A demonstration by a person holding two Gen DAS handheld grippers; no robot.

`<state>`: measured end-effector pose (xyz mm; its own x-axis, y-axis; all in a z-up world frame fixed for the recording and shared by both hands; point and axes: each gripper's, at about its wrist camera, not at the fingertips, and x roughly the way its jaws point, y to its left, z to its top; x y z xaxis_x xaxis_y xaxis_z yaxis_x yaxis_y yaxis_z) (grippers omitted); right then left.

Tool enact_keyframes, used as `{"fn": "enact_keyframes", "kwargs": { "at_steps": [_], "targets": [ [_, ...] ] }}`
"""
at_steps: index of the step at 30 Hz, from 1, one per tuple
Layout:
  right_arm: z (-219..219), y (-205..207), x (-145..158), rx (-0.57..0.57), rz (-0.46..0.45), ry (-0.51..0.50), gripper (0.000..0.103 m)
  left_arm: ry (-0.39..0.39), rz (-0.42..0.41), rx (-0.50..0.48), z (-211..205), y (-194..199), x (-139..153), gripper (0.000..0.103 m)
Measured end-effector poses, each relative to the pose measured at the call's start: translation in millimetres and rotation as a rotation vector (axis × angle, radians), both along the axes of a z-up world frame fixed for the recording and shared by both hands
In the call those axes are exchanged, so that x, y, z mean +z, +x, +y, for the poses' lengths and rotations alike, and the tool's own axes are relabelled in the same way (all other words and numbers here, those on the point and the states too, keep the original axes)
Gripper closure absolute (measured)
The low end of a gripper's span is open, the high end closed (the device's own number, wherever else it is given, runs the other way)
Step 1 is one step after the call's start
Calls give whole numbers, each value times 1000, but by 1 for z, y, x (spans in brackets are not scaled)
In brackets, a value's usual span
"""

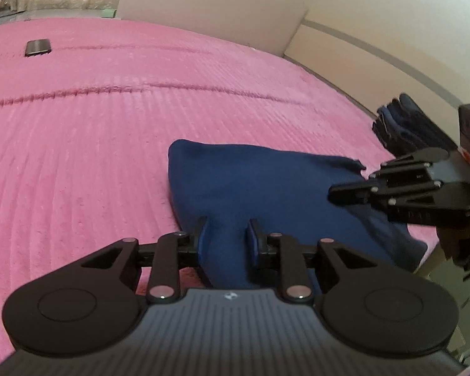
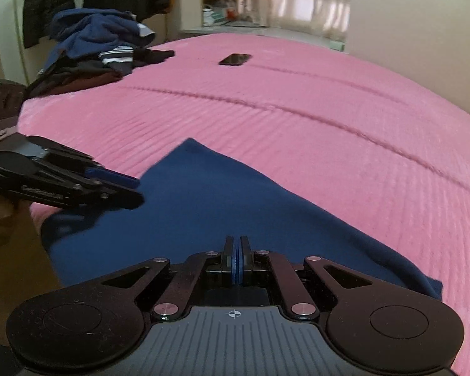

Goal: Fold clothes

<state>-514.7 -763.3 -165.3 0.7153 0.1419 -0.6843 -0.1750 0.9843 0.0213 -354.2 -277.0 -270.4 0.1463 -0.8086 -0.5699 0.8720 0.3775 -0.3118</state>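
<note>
A navy garment (image 2: 222,206), partly folded, is laid on the pink bed (image 1: 78,156) directly ahead of both tools. The left tool (image 1: 227,235) is held wide over it; the right tool (image 2: 237,260) is closed, seemingly empty. An unfolded clothes heap (image 2: 91,47) is seen beyond the left tool.

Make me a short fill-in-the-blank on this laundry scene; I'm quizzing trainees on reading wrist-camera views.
1. The blue garment lies on a bedspread whose colour is ____.
2. The right gripper has its fingers pressed ____.
3. The left gripper has its fingers spread ____ over the blue garment.
4. The dark flat thing lying alone farther up the bedspread is a ____.

Missing words: pink; together; apart; phone
</note>
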Motion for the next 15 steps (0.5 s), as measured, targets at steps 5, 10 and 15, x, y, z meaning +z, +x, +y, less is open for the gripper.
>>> {"fn": "enact_keyframes", "kwargs": {
  "at_steps": [5, 10, 15],
  "targets": [
    [17, 31, 7, 82, -17, -21, 102, -26, 28, 11, 15, -15, -9, 82],
    [57, 81, 6, 305, -26, -76, 101, -83, 118, 83, 48, -19, -6, 82],
    [109, 128, -15, 566, 93, -200, 101, -124, 240, 83, 61, -26, -14, 82]
  ]
}}
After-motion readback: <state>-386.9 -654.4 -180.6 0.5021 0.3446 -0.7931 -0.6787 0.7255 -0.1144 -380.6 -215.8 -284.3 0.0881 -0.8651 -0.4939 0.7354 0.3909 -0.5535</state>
